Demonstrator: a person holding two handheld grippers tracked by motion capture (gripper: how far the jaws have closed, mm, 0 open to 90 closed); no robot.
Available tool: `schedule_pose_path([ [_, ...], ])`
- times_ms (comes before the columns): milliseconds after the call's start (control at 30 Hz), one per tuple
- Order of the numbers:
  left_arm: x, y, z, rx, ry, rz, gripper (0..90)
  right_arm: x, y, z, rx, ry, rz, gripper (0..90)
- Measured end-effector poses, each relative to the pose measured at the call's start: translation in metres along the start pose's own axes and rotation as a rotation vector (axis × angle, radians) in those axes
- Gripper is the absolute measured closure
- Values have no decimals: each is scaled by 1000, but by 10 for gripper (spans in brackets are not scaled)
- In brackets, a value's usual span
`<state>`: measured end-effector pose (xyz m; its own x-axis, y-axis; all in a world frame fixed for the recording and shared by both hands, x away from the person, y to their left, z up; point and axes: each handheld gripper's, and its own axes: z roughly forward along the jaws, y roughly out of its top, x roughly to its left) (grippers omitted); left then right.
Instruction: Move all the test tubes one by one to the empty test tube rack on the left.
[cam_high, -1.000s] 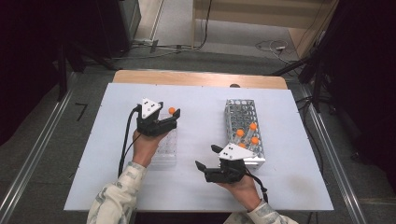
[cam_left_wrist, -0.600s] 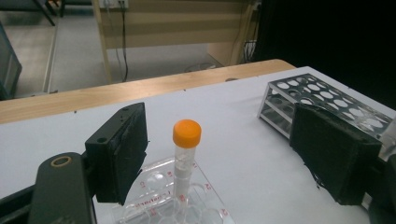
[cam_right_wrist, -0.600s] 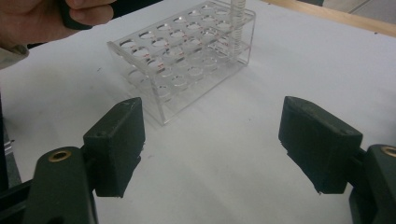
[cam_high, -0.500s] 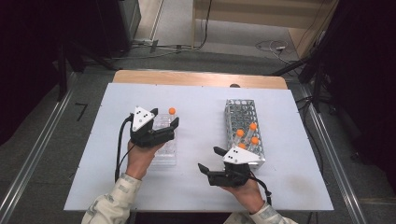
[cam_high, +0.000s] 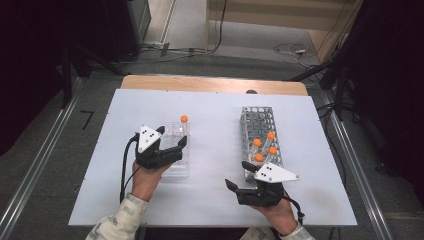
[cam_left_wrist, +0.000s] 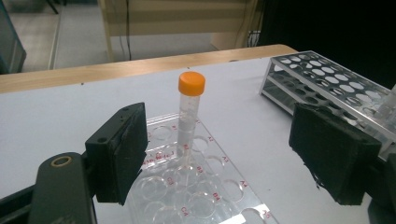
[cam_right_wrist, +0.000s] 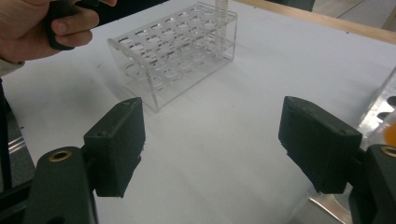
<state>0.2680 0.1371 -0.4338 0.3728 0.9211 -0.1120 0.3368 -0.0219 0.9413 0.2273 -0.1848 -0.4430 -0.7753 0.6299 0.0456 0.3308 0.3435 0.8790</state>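
Hovering my left gripper (cam_high: 172, 150) over the clear rack (cam_high: 176, 150), I have its jaws wide apart and nothing between the pads; they have just been opening. The orange-capped tube (cam_left_wrist: 188, 114) stands upright in a far hole of that rack, ahead of the jaws and untouched. My right gripper (cam_high: 240, 182) sits low over the white table (cam_high: 210, 125), jaws apart and empty, just beside the metal rack (cam_high: 260, 132) that holds four more tubes.
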Motion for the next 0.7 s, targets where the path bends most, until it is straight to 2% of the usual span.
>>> schedule_pose_path([
  [300,4,0,-2,-18,12,-15,205,-8,-9,-20,-4,-27,10,210],
  [467,3,0,-2,-17,9,-15,207,-10,-13,-27,-1,-43,9,211],
  [700,2,-1,-1,-13,1,-10,209,-21,-18,-33,-3,-78,31,211],
])
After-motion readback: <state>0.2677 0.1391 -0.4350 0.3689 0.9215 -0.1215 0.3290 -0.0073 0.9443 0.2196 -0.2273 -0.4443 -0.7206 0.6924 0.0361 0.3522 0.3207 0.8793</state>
